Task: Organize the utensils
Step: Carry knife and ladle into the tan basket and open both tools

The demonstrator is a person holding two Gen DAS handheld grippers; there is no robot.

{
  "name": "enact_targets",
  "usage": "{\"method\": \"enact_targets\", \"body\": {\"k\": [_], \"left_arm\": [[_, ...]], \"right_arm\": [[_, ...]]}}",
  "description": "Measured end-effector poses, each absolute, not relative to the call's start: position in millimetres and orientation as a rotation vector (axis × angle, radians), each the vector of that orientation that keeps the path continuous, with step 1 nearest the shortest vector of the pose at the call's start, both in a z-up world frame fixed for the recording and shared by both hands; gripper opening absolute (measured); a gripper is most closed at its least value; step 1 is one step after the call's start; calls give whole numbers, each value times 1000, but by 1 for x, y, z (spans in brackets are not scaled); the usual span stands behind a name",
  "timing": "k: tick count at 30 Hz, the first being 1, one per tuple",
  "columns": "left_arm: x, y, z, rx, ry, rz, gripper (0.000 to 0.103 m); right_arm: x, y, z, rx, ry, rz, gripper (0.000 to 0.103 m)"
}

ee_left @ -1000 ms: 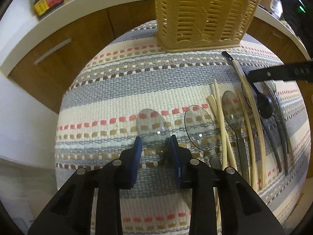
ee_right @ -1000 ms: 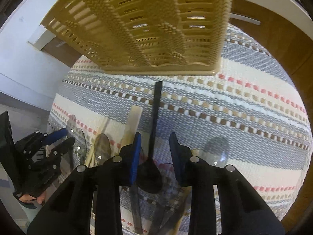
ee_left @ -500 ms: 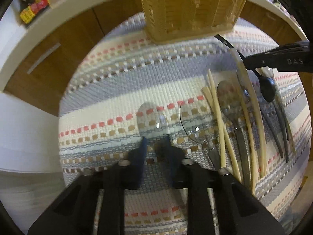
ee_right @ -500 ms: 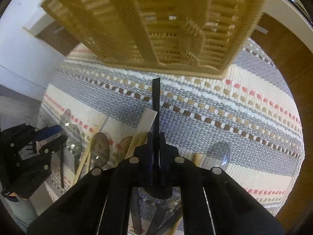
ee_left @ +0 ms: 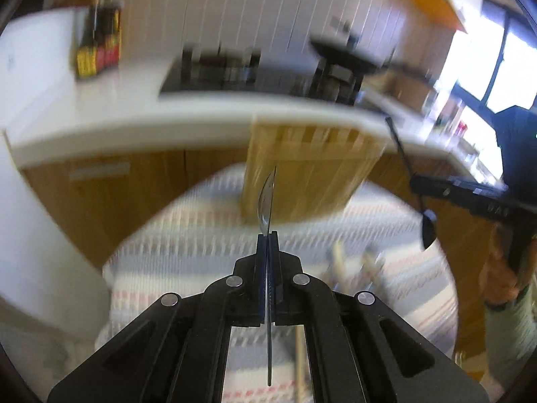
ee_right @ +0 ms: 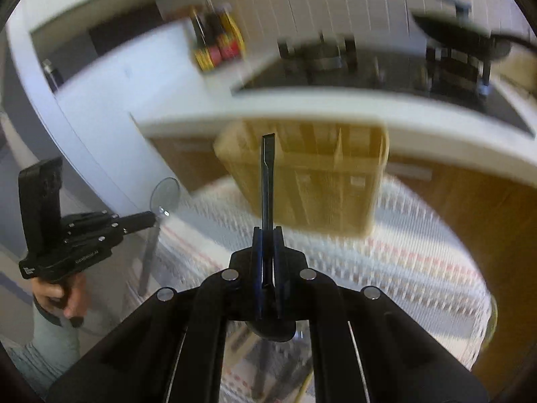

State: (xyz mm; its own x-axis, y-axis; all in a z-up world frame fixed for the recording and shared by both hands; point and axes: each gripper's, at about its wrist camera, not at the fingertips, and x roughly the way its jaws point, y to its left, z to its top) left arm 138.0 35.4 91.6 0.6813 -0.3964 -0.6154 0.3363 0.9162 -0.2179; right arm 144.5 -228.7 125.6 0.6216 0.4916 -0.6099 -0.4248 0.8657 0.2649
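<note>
My left gripper (ee_left: 268,235) is shut on a clear spoon (ee_left: 266,201), seen edge-on, bowl forward and handle trailing back under the fingers. In the right wrist view the same left gripper (ee_right: 152,216) holds that clear spoon (ee_right: 164,191) in the air at the left. My right gripper (ee_right: 267,231) is shut on a black spoon (ee_right: 267,181), handle pointing forward and bowl hanging below the fingers. The left wrist view has the right gripper (ee_left: 419,181) with the black spoon (ee_left: 428,228) at the right. The yellow slatted utensil basket (ee_left: 312,174) (ee_right: 319,181) stands ahead of both on the striped mat (ee_right: 402,252).
Blurred chopsticks (ee_left: 339,262) and other utensils lie on the mat below. Behind the basket runs a white counter edge (ee_left: 167,121) with sauce bottles (ee_left: 97,47), a stove and a black pan (ee_right: 463,37). A person's hand (ee_right: 57,292) grips the left tool.
Both grippers closed, the left on the clear spoon and the right on the black spoon. Both then rose off the mat and tilted up toward the basket.
</note>
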Motion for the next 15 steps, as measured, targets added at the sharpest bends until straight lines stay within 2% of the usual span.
{"method": "enact_targets", "body": {"k": [7, 12, 15], "left_arm": [[147, 11, 166, -123, 355, -401, 0], [177, -10, 166, -154, 179, -371, 0], [197, -21, 150, -154, 137, -329, 0]], "right_arm": [[157, -249, 177, 127, 467, 465, 5], [191, -255, 171, 124, 405, 362, 5], [219, -256, 155, 138, 417, 326, 5]]}}
